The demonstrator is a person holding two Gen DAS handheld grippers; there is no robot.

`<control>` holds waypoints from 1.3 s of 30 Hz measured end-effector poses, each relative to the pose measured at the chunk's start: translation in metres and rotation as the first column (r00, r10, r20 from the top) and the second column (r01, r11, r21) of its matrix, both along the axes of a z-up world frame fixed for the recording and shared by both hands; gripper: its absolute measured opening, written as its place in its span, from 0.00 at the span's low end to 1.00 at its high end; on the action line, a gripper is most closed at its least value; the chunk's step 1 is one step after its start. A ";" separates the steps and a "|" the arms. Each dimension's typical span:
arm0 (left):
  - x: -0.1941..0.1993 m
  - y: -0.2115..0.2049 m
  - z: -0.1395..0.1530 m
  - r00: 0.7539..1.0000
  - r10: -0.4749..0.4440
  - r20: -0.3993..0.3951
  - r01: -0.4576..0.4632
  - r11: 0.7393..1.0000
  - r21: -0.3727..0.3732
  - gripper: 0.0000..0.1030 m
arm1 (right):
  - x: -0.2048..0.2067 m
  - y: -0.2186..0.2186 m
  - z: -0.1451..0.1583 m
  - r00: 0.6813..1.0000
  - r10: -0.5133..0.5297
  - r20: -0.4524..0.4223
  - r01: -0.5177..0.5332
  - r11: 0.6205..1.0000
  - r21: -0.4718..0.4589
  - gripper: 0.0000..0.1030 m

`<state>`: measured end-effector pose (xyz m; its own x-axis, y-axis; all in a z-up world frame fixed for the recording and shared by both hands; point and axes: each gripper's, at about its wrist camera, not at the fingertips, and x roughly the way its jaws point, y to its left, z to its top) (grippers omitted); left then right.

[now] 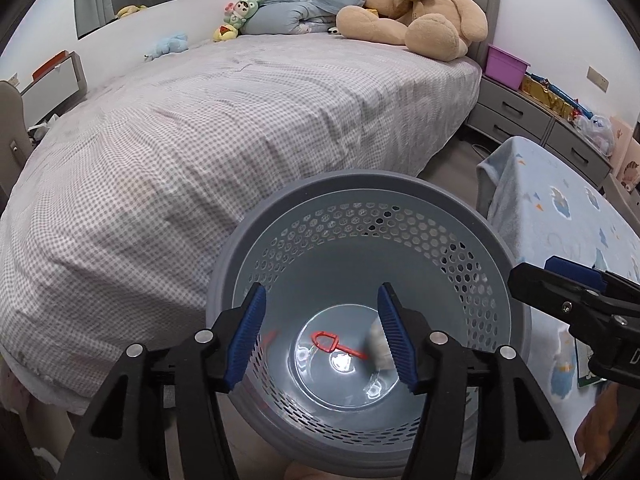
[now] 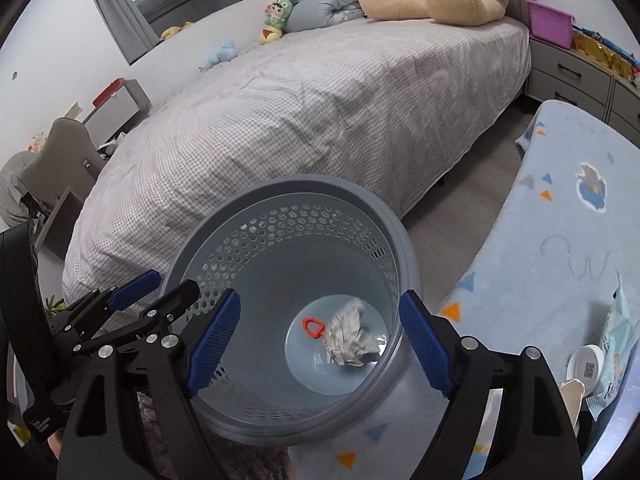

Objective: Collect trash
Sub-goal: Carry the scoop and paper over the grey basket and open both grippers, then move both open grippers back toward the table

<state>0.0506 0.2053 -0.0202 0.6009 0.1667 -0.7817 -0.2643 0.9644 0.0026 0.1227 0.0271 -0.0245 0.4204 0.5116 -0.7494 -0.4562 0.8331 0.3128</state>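
Note:
A grey perforated waste basket (image 1: pixel 400 200) (image 2: pixel 376 200) stands on the floor beside the bed. At its bottom lie a small red plastic piece (image 1: pixel 332 345) (image 2: pixel 313 327) and a crumpled grey-white paper wad (image 2: pixel 352 338) (image 1: pixel 378 344). My left gripper (image 1: pixel 322 338) hangs over the basket mouth, open, nothing between its blue pads. My right gripper (image 2: pixel 320 346) also hovers above the basket, open and empty. Each gripper shows in the other's view: the right gripper (image 1: pixel 568 292) at the right edge, the left gripper (image 2: pixel 156 288) at the left.
A bed with a checked sheet (image 1: pixel 200 140) fills the left and back, with a large teddy bear (image 1: pixel 420 12) and small plush toys. A blue blanket-covered surface (image 2: pixel 560 220) at the right carries a wipes pack (image 2: pixel 618 344) and a white lid (image 2: pixel 586 362). Grey drawers (image 1: pixel 520 116) stand behind.

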 end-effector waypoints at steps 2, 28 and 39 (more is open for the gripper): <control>0.000 0.001 0.000 1.000 0.003 0.001 -0.003 1.000 -0.001 0.56 | -0.001 0.000 0.000 1.000 -0.002 0.003 0.002 1.000 -0.004 0.78; -0.005 -0.007 0.005 1.000 -0.014 0.026 0.014 1.000 0.011 0.64 | -0.022 -0.015 0.001 0.995 -0.074 0.060 0.079 0.994 -0.070 0.78; -0.011 -0.030 0.010 0.996 -0.072 0.047 0.072 0.997 0.010 0.69 | -0.053 -0.049 0.003 0.983 -0.172 0.070 0.178 0.981 -0.081 0.80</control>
